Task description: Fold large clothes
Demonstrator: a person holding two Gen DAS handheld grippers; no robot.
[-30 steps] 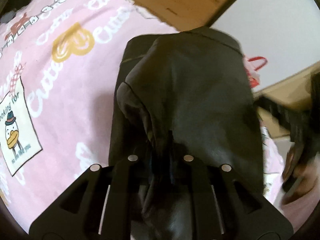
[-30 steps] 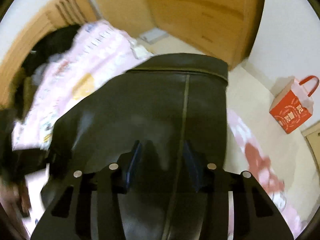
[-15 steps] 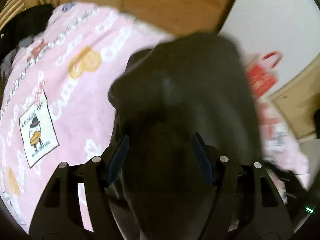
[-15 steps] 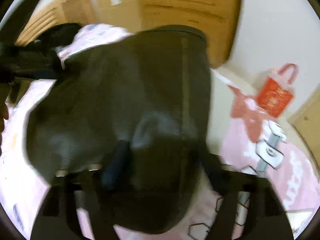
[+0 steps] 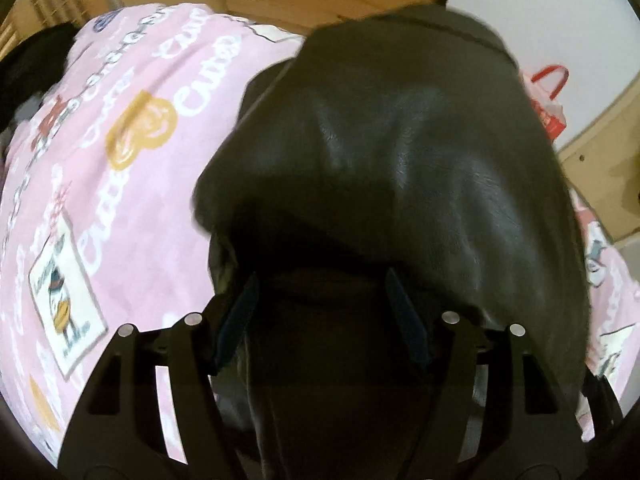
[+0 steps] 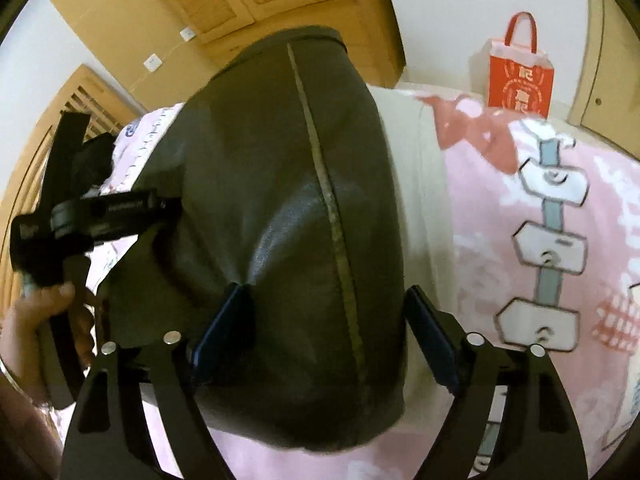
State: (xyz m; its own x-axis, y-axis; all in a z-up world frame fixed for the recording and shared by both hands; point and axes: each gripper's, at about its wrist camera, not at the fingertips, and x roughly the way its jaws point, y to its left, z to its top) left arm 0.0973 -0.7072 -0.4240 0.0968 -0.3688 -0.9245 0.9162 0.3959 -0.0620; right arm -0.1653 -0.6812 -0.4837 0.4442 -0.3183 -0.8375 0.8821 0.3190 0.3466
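Observation:
A large dark leather garment (image 5: 392, 152) lies folded on a pink printed bedspread (image 5: 120, 184). My left gripper (image 5: 322, 280) is open, its jaws wide apart on either side of the garment's near fold. In the right wrist view the same garment (image 6: 280, 208) shows a pale seam down its middle. My right gripper (image 6: 328, 294) is open too, its jaws wide apart around the garment's near end. The left gripper and the hand holding it show at the left in the right wrist view (image 6: 80, 220).
A red paper bag (image 6: 520, 76) stands on the floor by the white wall. A wooden door (image 6: 256, 0) and wardrobe are behind the bed. Dark clothes (image 5: 32, 68) are piled at the bed's far left. The bedspread (image 6: 540, 240) extends to the right.
Both grippers have opened wide and let go of the garment. The garment has been swung over and now lies folded on the bed. Both cameras have tilted up.

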